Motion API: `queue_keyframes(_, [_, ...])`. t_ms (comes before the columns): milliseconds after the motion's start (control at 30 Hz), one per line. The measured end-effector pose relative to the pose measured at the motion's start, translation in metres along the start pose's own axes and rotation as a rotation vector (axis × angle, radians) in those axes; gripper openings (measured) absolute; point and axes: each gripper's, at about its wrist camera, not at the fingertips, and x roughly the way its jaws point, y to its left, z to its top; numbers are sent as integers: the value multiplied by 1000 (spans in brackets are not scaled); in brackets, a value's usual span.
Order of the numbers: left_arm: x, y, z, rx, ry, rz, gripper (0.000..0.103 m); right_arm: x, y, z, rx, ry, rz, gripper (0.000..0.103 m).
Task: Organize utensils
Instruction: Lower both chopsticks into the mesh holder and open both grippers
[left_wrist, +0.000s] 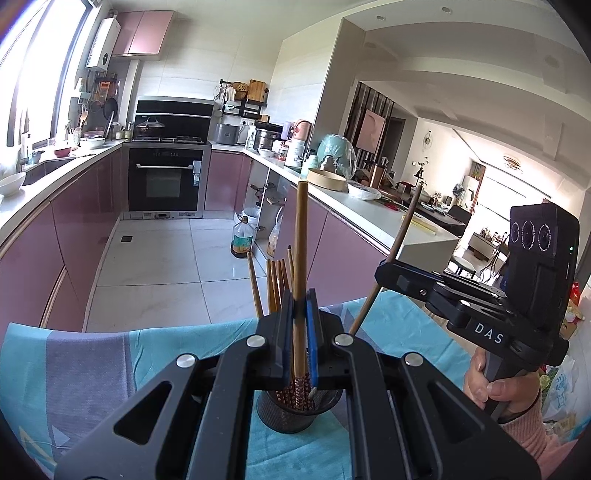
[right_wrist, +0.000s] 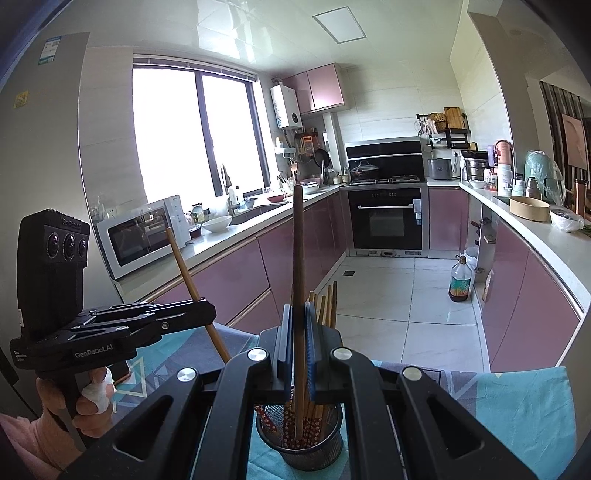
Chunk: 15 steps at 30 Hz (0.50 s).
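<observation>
A black mesh utensil cup (left_wrist: 295, 410) stands on the teal cloth (left_wrist: 74, 369) and holds several wooden chopsticks (left_wrist: 277, 284). My left gripper (left_wrist: 300, 314) is shut on one upright chopstick (left_wrist: 301, 236) whose patterned lower end is down in the cup. My right gripper (right_wrist: 298, 325) is shut on another upright chopstick (right_wrist: 297, 243) that also reaches into the cup (right_wrist: 299, 443). Each gripper shows in the other's view, the right (left_wrist: 391, 273) and the left (right_wrist: 207, 308), both close over the cup.
The table stands at the end of a kitchen with pink cabinets (right_wrist: 236, 277), an oven (left_wrist: 166, 181) and a tiled floor (left_wrist: 166, 266). A microwave (right_wrist: 144, 236) is on the left counter. An oil bottle (right_wrist: 460, 282) stands on the floor.
</observation>
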Motion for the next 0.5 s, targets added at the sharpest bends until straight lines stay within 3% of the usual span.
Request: queue_keyframes(500, [6, 9, 6, -9, 38, -3, 7, 8, -4, -6, 6, 38, -5, 5])
